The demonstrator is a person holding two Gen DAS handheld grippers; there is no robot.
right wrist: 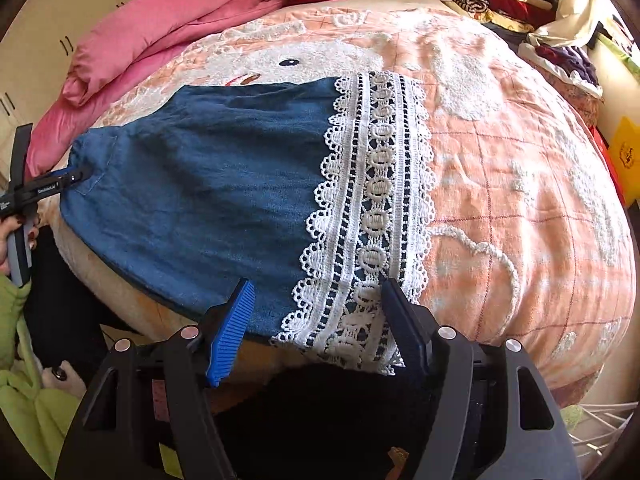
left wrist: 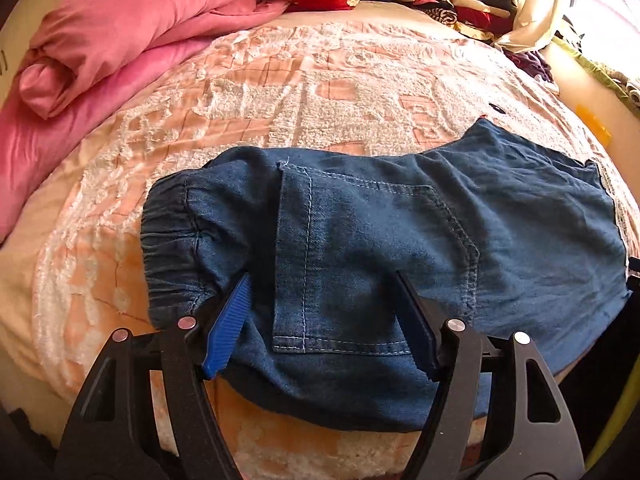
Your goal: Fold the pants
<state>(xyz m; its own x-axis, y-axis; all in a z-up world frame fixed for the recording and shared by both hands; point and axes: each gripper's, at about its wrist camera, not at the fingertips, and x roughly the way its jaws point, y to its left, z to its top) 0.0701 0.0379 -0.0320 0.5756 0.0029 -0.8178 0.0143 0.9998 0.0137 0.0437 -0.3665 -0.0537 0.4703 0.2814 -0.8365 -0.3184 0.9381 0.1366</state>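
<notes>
Left gripper [left wrist: 320, 280] held wide open over waistband end of pants [left wrist: 400, 240], back pocket [left wrist: 372, 264] framed between fingers. Right gripper [right wrist: 318, 288] likewise spread open, poised at white lace hem [right wrist: 376, 208]. Pants laid flat across peach bedspread [right wrist: 520, 200], near front edge. Pink quilt [left wrist: 120, 48] bunched beyond.

The pants [left wrist: 400, 240] are observed laid flat across the near edge of the bed, lengthwise from left to right. The fabric is blue denim, lightly creased. An elasticated, gathered waistband [left wrist: 172, 248] is seen at the left end. A patch pocket [left wrist: 360, 272] outlined in pale stitching is shown facing up. The leg hem at the right end is trimmed with a broad band of white openwork lace [right wrist: 372, 216], whose near corner overhangs the bed edge.
</notes>
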